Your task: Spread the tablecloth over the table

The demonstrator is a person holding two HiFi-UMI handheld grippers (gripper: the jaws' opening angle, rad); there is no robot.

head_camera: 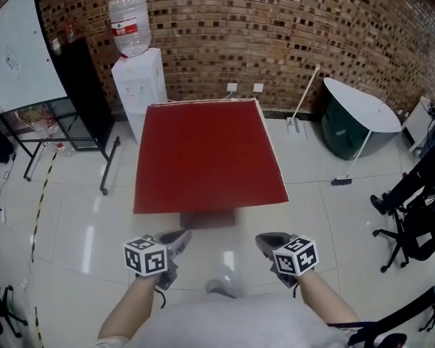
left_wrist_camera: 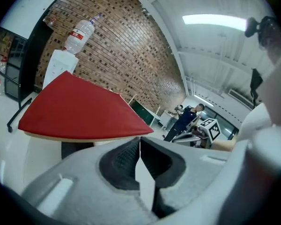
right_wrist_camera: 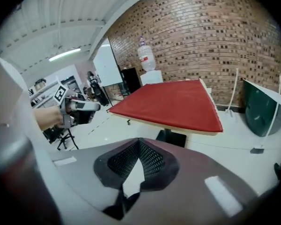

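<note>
My left tool (head_camera: 176,239) and right tool (head_camera: 270,242) are both pinched shut on nothing, well back from the bench (left_wrist_camera: 75,138). The red tablecloth (head_camera: 206,154) covers it. A careless tug at one corner could drag it askew.

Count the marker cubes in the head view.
2. One cube sits on the left gripper, lower left; the other cube on the right gripper, lower right. None looks hidden.
</note>
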